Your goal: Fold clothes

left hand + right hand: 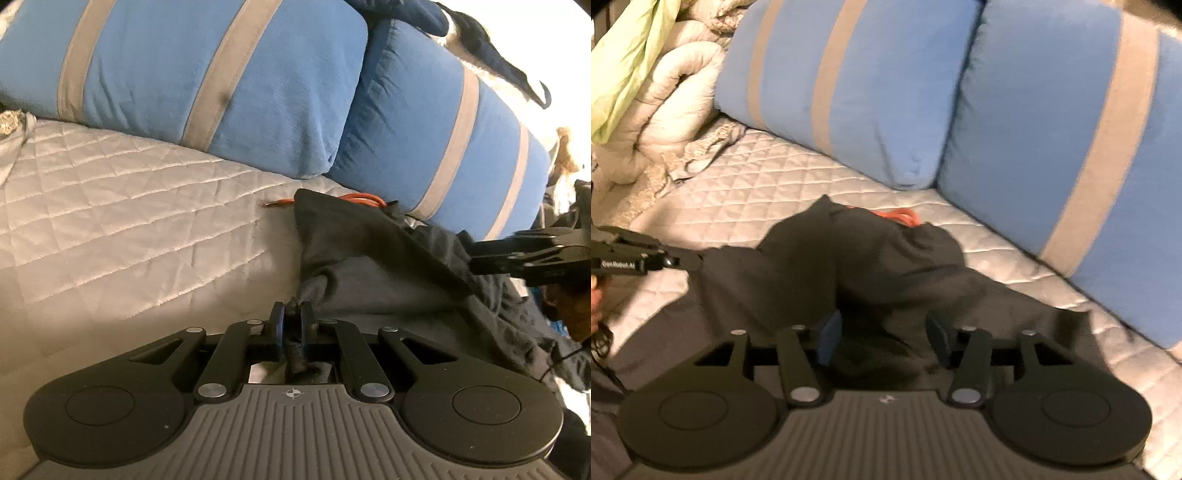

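Left gripper (291, 317) pinches dark garment (369, 258) w/ blue pillows (221, 74) behind.

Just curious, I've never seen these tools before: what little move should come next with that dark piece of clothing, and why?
Probably close the right hand-held gripper on the dark garment. Its fingers stand open with cloth lying between them, while the left hand-held gripper already pinches a bunched edge. The garment lies crumpled on the quilted cover, so a second grip would let both pull it flat for folding.
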Motion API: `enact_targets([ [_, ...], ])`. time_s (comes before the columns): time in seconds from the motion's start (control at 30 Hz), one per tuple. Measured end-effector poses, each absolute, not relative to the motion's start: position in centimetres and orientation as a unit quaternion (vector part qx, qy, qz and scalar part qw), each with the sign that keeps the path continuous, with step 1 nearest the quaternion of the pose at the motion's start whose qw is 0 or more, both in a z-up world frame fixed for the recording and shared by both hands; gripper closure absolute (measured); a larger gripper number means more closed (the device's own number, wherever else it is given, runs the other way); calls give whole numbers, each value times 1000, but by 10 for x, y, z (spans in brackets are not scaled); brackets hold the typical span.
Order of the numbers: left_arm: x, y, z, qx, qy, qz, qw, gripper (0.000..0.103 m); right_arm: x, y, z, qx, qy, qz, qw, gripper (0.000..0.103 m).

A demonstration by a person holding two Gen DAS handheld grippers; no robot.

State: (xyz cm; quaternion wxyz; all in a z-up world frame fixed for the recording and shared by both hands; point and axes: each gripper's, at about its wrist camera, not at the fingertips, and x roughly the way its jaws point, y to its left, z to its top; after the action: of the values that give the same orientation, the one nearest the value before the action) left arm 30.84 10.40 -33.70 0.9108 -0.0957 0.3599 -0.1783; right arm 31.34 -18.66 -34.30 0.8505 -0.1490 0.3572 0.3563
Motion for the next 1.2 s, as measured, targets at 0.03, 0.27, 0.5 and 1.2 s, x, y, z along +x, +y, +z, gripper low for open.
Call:
enact_targets([
  [0.03, 308, 103, -337, -90, 359, -177, 912, 94, 310, -193, -341, -152, 355, 353, 852, 32],
  [0.27, 304, 94, -337, -50, 355, -177, 917, 94, 278, -242, -336, -178, 354, 325, 859, 25],
  [0.5, 303, 92, -335, -42, 359, -180, 915, 91, 244, -313, -339, -154, 384, 280, 866, 23],
  [1.2, 245, 89, -275, -25, 334, -176, 926, 49, 143, -337, -406, -367, 357, 292, 808, 54],
])
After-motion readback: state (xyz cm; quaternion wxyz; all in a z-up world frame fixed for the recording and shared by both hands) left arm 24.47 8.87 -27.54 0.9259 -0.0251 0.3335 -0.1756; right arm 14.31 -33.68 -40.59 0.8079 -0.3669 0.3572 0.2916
